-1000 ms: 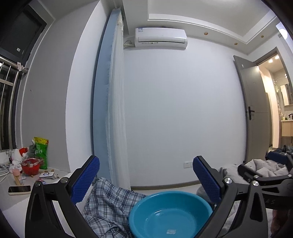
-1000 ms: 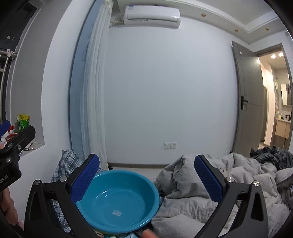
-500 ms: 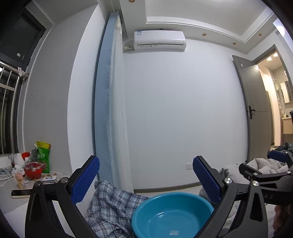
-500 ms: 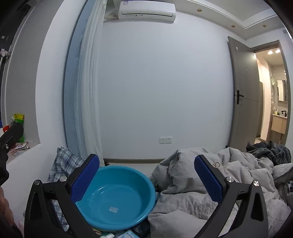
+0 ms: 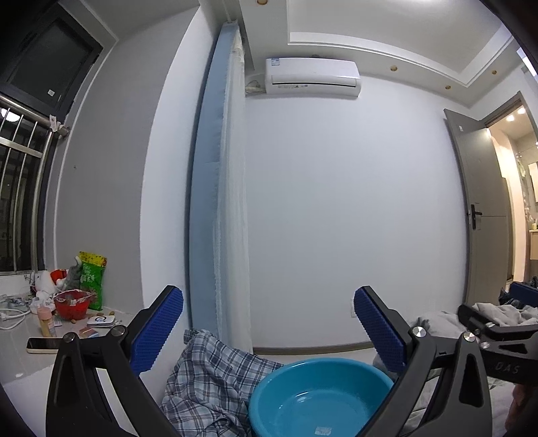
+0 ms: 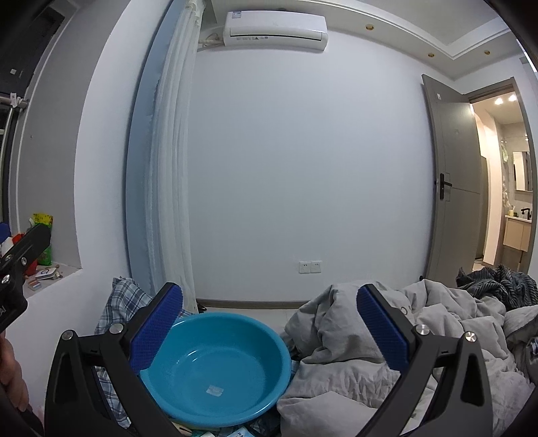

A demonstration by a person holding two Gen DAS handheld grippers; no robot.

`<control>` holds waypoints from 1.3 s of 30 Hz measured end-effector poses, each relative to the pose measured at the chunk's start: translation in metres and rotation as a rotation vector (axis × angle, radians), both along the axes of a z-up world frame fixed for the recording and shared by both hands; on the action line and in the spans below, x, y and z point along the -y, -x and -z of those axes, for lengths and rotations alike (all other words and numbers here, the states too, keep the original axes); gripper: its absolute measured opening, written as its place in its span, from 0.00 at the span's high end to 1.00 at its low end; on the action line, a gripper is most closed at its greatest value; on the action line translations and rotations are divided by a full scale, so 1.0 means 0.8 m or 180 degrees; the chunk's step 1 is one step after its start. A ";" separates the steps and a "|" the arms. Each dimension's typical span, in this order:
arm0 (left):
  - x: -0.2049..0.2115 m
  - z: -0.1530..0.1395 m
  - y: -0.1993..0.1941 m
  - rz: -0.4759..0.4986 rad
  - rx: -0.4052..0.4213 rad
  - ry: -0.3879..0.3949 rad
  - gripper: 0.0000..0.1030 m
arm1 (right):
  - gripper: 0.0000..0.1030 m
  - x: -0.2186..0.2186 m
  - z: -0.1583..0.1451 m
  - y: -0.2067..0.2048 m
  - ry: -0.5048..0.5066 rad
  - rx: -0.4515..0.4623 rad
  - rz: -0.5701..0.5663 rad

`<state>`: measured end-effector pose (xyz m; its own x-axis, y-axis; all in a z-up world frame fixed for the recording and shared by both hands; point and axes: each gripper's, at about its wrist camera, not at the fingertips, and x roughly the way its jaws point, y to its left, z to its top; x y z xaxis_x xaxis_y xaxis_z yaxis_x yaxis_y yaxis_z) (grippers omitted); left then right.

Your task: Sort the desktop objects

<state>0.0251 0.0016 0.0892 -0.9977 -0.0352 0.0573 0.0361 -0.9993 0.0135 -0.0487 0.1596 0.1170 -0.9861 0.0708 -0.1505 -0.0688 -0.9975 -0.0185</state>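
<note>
both views tilted further upward | left tool spread, empty | basin lower in frame

Both views tilted upward: blue basin lower in left view, air conditioner lower; perhaps both grippers raised.

From my remote station I can read only fragments: the letters "BAS" on the black body of the right gripper in the left wrist view, and "AI" on the black body of the left gripper at the left edge of the right wrist view. The labels on the air conditioner, the green bag and the sticker inside the blue basin are too small or blurred for me to read.
</note>
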 end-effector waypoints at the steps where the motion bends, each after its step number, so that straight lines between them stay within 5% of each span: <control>1: 0.001 0.000 -0.001 0.0001 -0.0007 -0.0009 0.00 | 0.00 -0.001 -0.001 -0.002 0.0000 -0.0019 0.0008; 12: 0.017 -0.015 -0.015 0.0084 0.0030 -0.0184 0.00 | 0.00 -0.014 -0.028 -0.042 0.0120 -0.0321 0.0031; 26: 0.012 -0.027 -0.013 -0.0002 0.0150 -0.0175 0.00 | 0.00 0.003 -0.044 -0.043 0.0042 -0.0339 -0.0041; 29: 0.003 -0.045 0.002 -0.0048 0.0402 -0.0091 0.00 | 0.00 0.006 -0.048 -0.040 0.0022 -0.0294 -0.0037; 34: -0.007 -0.061 -0.002 -0.0093 0.0306 0.0041 0.00 | 0.00 0.007 -0.055 -0.034 0.0020 -0.0177 -0.0014; 39: 0.001 -0.051 0.000 -0.0011 0.0507 -0.0125 0.00 | 0.00 0.005 -0.052 -0.034 0.0069 -0.0115 0.0052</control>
<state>0.0249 0.0007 0.1301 -0.9940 -0.0378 -0.1031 0.0400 -0.9990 -0.0197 -0.0212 0.1558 0.1585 -0.9896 0.0841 -0.1164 -0.0853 -0.9963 0.0060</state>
